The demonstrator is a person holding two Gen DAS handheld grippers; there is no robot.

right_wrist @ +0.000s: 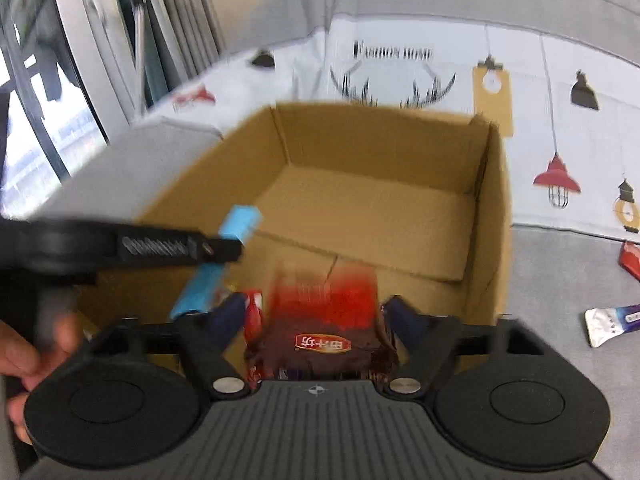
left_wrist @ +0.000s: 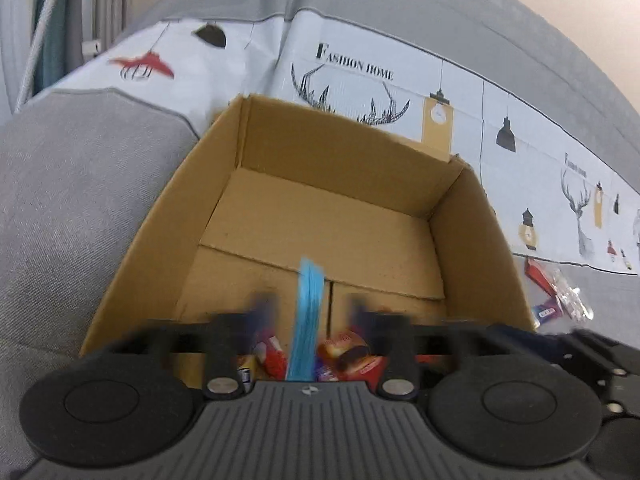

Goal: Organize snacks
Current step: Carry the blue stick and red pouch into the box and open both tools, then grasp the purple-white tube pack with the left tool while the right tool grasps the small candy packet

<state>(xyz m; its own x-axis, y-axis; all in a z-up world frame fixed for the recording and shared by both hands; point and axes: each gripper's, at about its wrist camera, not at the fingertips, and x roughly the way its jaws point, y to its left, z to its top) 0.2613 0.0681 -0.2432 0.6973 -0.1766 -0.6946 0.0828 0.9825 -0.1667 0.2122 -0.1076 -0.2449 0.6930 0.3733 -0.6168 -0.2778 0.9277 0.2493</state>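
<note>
- My left gripper (left_wrist: 308, 308) had its fingers spread apart over the near end of the cardboard box (left_wrist: 480, 240); a blue packet (left_wrist: 306, 320) stood on edge between them, touching neither finger.
- My right gripper (right_wrist: 316, 312) was clamped on a red-and-brown snack packet (right_wrist: 324, 332), just above the box's near end.
- Below sat red snack packets (left_wrist: 348, 356) on the box floor.
- Further off, loose packets (left_wrist: 556, 292) lay on the grey sofa (left_wrist: 80, 208) right of the box.
- A printed cloth (left_wrist: 400, 76) draped the backrest.

Far half of cardboard box (left_wrist: 332, 216) floor bare; near end crowded with snack packets (left_wrist: 348, 356).
</note>
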